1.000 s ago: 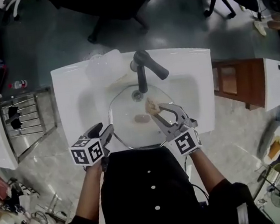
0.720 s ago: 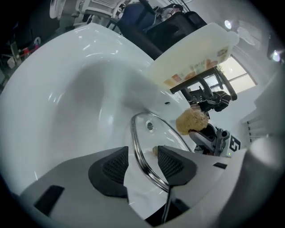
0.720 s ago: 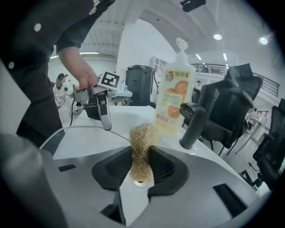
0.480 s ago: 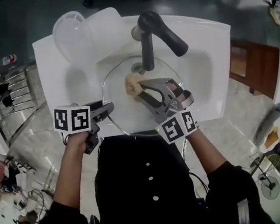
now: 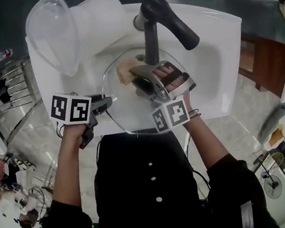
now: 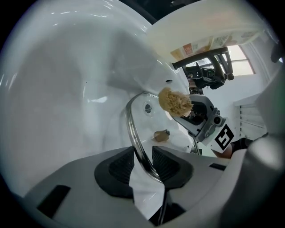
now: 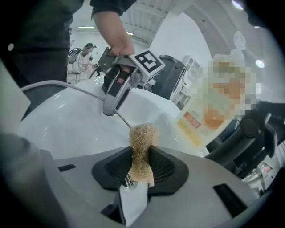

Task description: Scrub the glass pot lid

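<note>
The glass pot lid (image 5: 125,115) lies in the white sink basin (image 5: 217,51), its knob (image 6: 161,135) showing through the glass. My left gripper (image 5: 108,103) is at the lid's left edge. In the left gripper view the metal rim (image 6: 133,129) runs between the pads of that gripper (image 6: 143,162); the jaws have just been closing, and a gap remains beside the rim. My right gripper (image 5: 134,75) is shut on a tan fibrous scrubber (image 5: 124,71), held over the lid's far part below the faucet. The right gripper view shows the scrubber (image 7: 142,142) pinched between that gripper's (image 7: 141,167) pads.
A dark faucet (image 5: 165,19) arches over the basin just behind the right gripper. A clear plastic container (image 5: 54,31) and a white bottle (image 5: 98,19) stand on the sink's back left corner. A metal rack (image 5: 7,95) stands on the floor to the left.
The right gripper carried the scrubber from mid-lid toward the faucet and rolled over. The left gripper came onto the lid's left rim and its jaws narrowed. The head camera dipped closer.
</note>
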A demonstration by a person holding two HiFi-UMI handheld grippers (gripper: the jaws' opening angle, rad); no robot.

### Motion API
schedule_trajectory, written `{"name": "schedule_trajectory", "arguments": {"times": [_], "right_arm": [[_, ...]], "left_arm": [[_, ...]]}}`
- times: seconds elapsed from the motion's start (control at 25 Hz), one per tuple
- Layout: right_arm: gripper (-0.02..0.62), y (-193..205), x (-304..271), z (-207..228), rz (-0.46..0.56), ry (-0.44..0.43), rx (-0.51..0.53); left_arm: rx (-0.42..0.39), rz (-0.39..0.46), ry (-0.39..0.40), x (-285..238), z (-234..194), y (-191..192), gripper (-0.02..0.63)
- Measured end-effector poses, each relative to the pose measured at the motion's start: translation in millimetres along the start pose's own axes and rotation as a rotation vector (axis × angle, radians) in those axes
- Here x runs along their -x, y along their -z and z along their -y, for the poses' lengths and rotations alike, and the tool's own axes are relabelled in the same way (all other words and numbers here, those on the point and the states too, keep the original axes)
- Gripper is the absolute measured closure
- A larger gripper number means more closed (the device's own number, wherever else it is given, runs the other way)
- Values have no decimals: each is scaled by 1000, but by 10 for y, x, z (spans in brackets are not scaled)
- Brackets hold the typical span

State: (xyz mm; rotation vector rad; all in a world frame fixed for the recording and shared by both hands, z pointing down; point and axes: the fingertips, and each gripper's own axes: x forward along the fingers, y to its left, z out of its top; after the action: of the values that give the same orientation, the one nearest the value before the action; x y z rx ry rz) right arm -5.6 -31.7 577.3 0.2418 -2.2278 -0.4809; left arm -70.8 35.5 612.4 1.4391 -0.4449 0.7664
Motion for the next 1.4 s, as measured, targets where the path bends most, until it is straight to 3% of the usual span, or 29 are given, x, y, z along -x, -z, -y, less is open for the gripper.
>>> {"name": "schedule_trajectory", "arguments": {"times": [0.16,0.36,0.96,1.4], "right_arm": [[466,-30,-249,-72,-21,-73,105],[466,6,-474,-158,-60,-146,110],[471,248,-539,-97,-152,-220,-8],[471,586,-344,-62,-229,-258,-18]], "left_arm": [[-6,10,1,2,-3,-14,460],[0,29,17,27,22,-36,460],[-9,41,-8,32,19,-40,463],[-1,59,-8,41,22,-55,465]]}}
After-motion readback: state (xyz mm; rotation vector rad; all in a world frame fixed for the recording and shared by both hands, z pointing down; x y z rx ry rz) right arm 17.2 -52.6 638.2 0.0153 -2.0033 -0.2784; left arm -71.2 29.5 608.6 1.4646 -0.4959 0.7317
